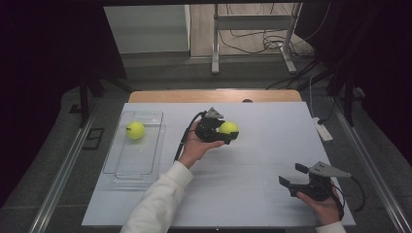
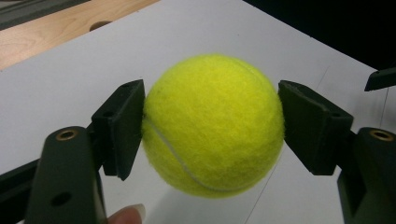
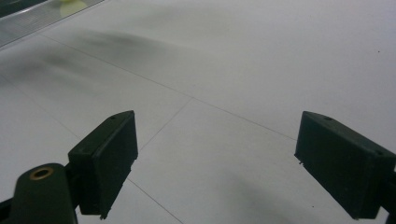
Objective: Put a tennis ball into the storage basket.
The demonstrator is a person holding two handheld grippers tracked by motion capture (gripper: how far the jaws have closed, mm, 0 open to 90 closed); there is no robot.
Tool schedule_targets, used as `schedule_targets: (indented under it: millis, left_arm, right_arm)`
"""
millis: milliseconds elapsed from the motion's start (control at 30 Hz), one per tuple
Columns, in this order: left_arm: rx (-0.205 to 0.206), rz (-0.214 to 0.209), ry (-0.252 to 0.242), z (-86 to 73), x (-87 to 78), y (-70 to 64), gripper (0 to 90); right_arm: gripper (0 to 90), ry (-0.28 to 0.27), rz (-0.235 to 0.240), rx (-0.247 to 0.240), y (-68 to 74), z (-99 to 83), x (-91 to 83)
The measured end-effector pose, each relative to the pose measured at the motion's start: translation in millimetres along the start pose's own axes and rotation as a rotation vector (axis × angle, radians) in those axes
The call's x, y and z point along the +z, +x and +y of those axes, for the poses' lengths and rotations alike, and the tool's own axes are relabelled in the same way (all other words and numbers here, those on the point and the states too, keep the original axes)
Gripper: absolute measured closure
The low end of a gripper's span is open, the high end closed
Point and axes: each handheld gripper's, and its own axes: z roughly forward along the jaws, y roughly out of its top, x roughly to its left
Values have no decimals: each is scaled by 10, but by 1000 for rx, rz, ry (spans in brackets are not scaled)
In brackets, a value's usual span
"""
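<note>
Left gripper view: you are pinching the tennis ball (image 2: 212, 123) across its widest part, both pads touching its felt, so it cannot roll out.
Ball's place: you are holding it near the table's (image 1: 252, 165) middle; whether it is lifted clear, I cannot tell.
Left tongs (image 1: 224, 130): you are keeping them closed on the ball, gap set by its width.
Second ball (image 1: 135, 130): it is lying at the far end of the clear tray (image 1: 121, 167), likely the held ball's destination.
Right tongs (image 1: 291, 178): you are holding them wide apart and empty, parked near the table's front right, out of the way.
</note>
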Motion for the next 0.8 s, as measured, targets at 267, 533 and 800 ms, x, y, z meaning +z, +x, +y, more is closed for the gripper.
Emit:
schedule_targets:
  millis: [267,533,800]
  left_arm:
    - [6,-2,-8,-22,-57,-11,274]
    - [9,2,-20,-51,-136,-12,274]
    - [11,4,-27,-59,-195,-11,274]
  right_arm:
    - [134,1,-1,-1,2,0,2]
    - [134,2,-3,0,4,2,4]
    - [134,3,-4,0,7,2,6]
